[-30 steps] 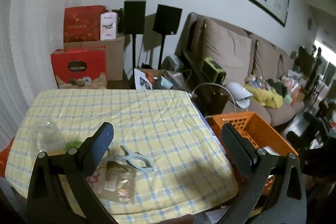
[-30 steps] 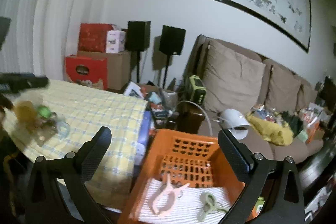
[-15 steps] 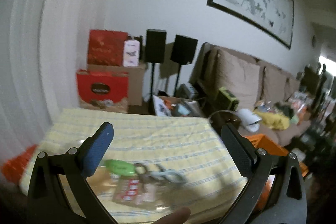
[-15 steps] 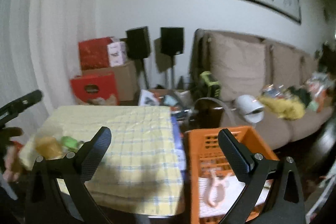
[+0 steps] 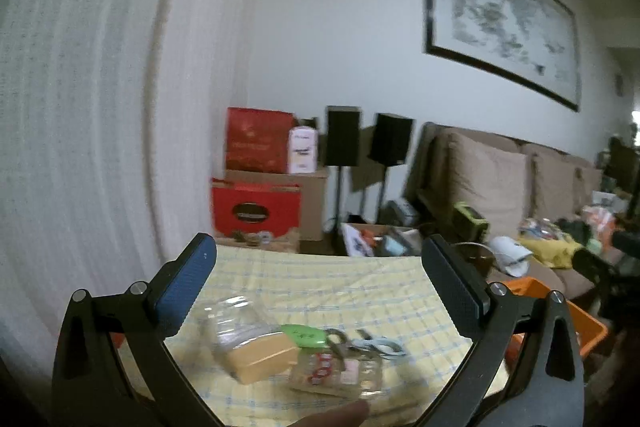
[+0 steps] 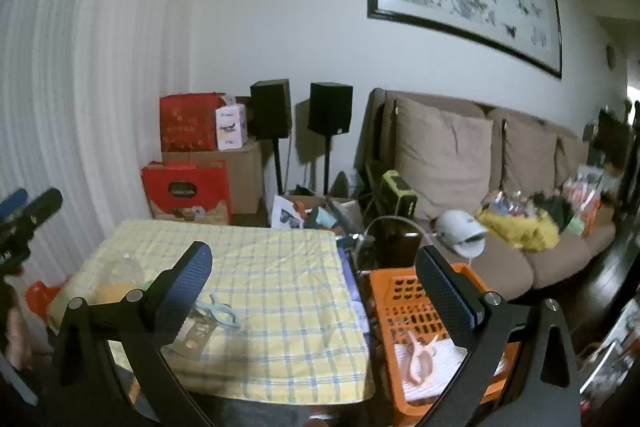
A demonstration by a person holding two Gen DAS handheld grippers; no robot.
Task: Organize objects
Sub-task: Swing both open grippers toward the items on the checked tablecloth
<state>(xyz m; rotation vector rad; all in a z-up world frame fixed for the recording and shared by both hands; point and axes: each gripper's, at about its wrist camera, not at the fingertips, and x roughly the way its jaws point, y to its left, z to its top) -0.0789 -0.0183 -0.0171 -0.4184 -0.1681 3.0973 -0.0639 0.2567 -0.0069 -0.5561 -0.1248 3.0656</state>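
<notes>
Now, the scene is set out in lines.

Left gripper (image 5: 320, 271): its jaws are spread wide and nothing is held between them. It is held up over the near edge of the table.

Right gripper (image 6: 312, 271): its jaws are also spread wide and nothing is held. It is held between the table and the basket.

Table (image 6: 280, 267): it is covered with a yellow checked cloth.

Things to tidy: a small heap is seen at the near left of the table. In it are a clear plastic jar with a tan lid (image 5: 256, 347), a green oval thing (image 5: 304, 335), a pale blue clip (image 5: 376, 345) and a clear packet with red print (image 5: 340, 375).

Which way: the heap lies just below and ahead of the left gripper, a little toward its left finger. It is well off to the left of the right gripper. So the left gripper is judged to be the nearer one.

Long axis: the pale blue clip lies across the left view, from left to right. The left view is blurred, so more cannot be told.

Orange basket (image 6: 384, 283): it is set low, just beside the right edge of the table. A pink clip (image 6: 416, 355) is seen lying in it on a white sheet (image 6: 448, 351).
</notes>
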